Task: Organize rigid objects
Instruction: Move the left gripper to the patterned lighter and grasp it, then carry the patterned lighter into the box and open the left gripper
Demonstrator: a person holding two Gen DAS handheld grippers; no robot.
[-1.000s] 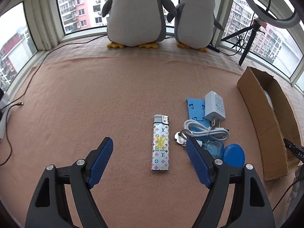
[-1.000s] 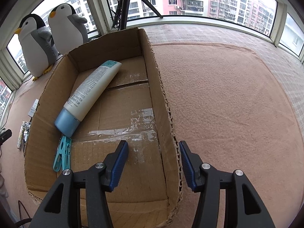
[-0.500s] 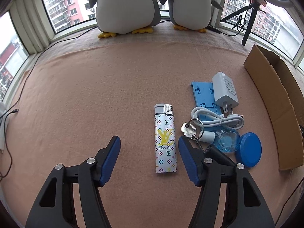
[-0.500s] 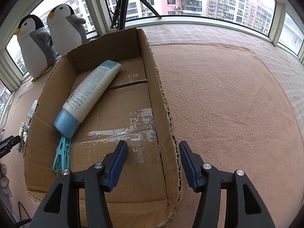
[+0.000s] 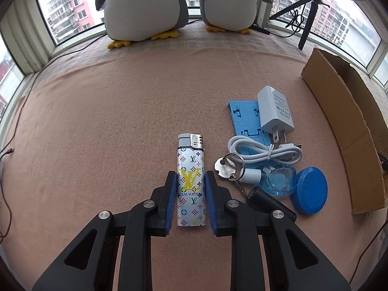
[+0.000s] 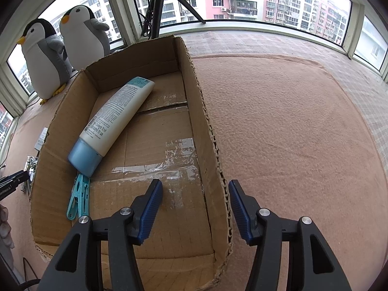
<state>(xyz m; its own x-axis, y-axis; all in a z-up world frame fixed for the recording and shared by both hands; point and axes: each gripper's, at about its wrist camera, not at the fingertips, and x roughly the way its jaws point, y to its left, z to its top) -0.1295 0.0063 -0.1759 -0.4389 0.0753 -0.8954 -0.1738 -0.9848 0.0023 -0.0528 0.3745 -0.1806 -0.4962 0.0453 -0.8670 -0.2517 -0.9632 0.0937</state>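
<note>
A white lighter (image 5: 190, 167) with coloured monograms lies on the pink blanket, its metal top pointing away. My left gripper (image 5: 190, 174) is closing on it, and its blue pads sit against the lighter's two long sides. To the right lie a white charger (image 5: 275, 111), a blue plastic holder (image 5: 245, 116), a coiled white cable (image 5: 264, 150), a key on a ring (image 5: 225, 167), a small clear blue bottle (image 5: 278, 179) and a round blue lid (image 5: 311, 189). My right gripper (image 6: 195, 186) stands open over the cardboard box (image 6: 194, 77), with the box's right wall between its fingers, untouched.
In the box lie a white tube with a blue cap (image 6: 116, 118) and a teal clothes peg (image 6: 77, 198). Two plush penguins (image 5: 145, 4) and a tripod (image 5: 308, 19) stand by the windows. A black cable (image 5: 7, 150) runs along the blanket's left edge.
My left gripper came down over the lighter and its jaws narrowed from wide apart to the lighter's sides. The right gripper and the box kept still.
</note>
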